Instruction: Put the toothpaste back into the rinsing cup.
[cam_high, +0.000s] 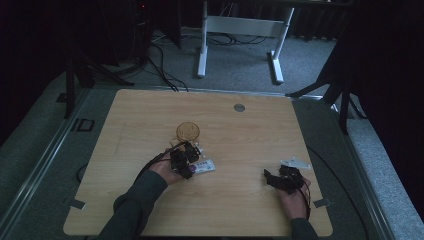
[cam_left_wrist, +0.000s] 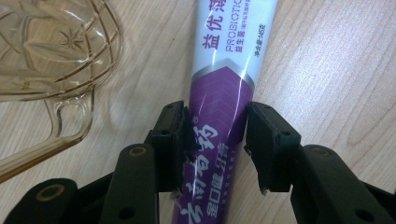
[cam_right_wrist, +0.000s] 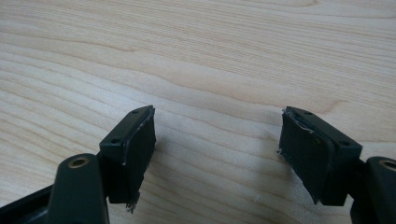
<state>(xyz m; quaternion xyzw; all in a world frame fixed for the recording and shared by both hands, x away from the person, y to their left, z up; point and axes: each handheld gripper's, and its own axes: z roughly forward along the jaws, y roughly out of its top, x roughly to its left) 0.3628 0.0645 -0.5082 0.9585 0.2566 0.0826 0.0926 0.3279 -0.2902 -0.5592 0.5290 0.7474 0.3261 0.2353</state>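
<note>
Left tongs (cam_left_wrist: 215, 140): clamped on purple tube (cam_left_wrist: 224, 93); glass cup (cam_left_wrist: 51, 51) at 11 o'clock. Right tongs (cam_right_wrist: 217, 154): wide apart, empty, over surface (cam_right_wrist: 210, 56).

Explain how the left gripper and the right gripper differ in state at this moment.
The left gripper has its jaws on both sides of a purple and white tube beside an amber glass cup; the right gripper has nothing between its jaws. The left jaws stand closer together, while the right jaws are spread wide. Both are over the wooden table.
</note>
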